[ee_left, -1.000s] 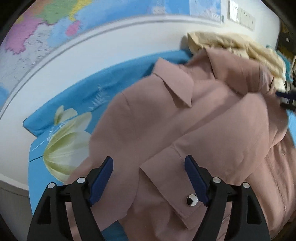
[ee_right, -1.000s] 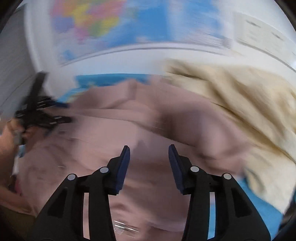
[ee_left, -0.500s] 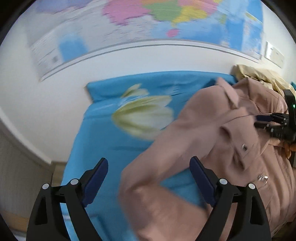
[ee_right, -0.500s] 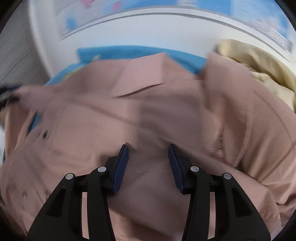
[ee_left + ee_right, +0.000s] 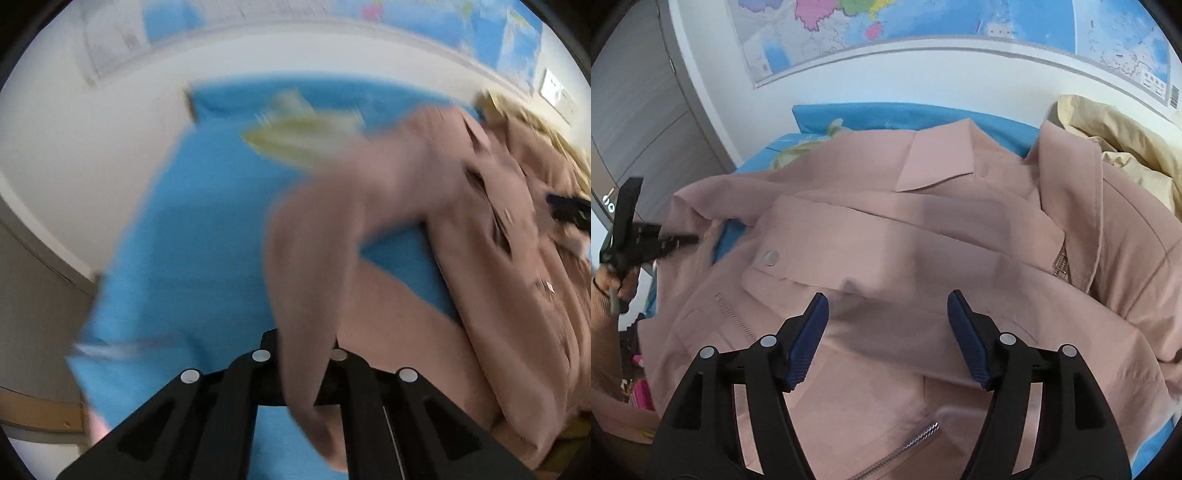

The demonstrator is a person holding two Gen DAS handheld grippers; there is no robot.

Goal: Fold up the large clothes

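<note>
You are in the middle of the sleeve fold: your left gripper [image 5: 301, 363] has its jaws pinched onto the long sleeve [image 5: 317, 258] of the dusty-pink cotton jacket [image 5: 923, 258], which lies front-up, spread over the bright blue flower-printed bedsheet [image 5: 192, 240], with a crumpled cream-coloured garment [image 5: 1126, 147] heaped just beside its collar. The sleeve hangs up off the sheet from the shoulder, and the left view is blurred by motion.

Your right gripper [image 5: 886, 339] hovers over the chest with its blue-padded fingers [image 5: 809, 338] wide apart and nothing between them; whether they touch the cloth I cannot tell.

Next, I judge, you need to carry the sleeve across the jacket's front, lay it flat, then let go, using the free gripper to steady the body.

Half a second ago your left fingers stood wide and empty over the sleeve; they have since closed on it. Your right fingers, narrow then, have spread.
</note>
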